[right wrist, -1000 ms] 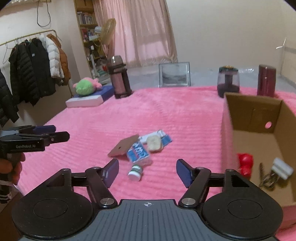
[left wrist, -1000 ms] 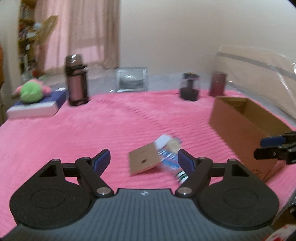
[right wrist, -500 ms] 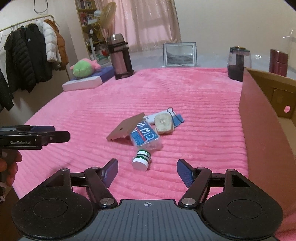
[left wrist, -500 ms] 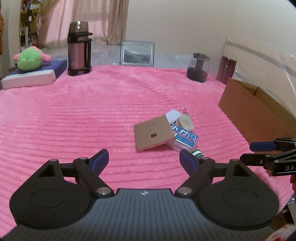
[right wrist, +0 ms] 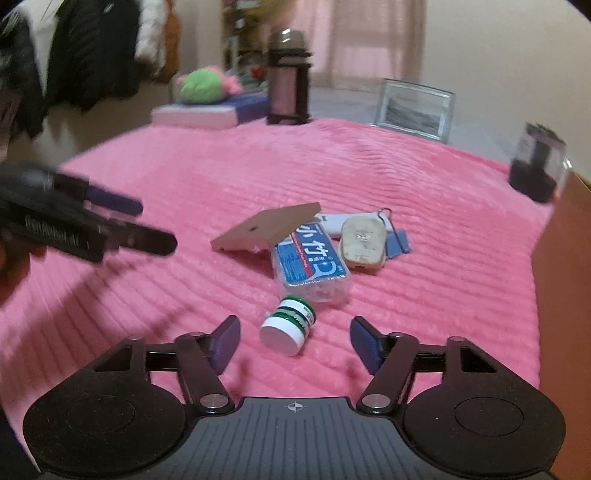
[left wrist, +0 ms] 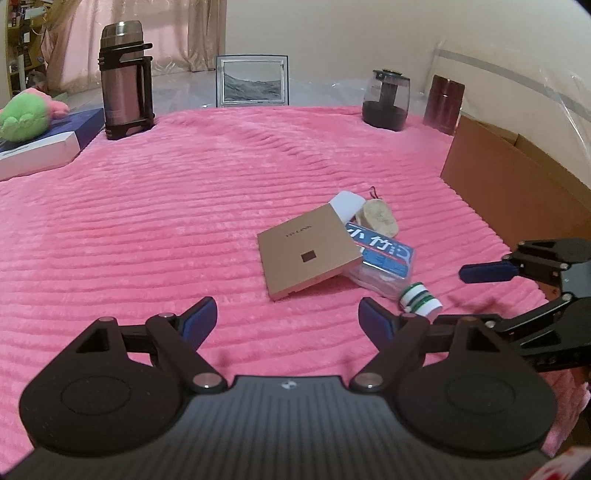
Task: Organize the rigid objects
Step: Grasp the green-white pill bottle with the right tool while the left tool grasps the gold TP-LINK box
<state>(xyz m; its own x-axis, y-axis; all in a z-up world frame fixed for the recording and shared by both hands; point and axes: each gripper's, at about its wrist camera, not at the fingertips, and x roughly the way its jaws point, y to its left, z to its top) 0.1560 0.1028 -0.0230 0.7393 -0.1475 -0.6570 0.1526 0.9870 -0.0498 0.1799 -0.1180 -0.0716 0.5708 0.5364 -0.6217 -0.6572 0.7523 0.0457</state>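
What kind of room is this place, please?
Probably a bedroom at home: a wide surface under a pink ribbed blanket, most likely a bed, coats hanging on the left, curtains at the back, and a green plush toy on a flat box.

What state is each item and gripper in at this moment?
left gripper: jaws open, holding nothing.
right gripper: jaws open, either side of the bottle, not gripping.
small green-and-white bottle: on its side.
tan flat box: tilted, propped on the clear case.
clear case: lying flat.
cardboard box: open-topped.
thermos: upright, capped.
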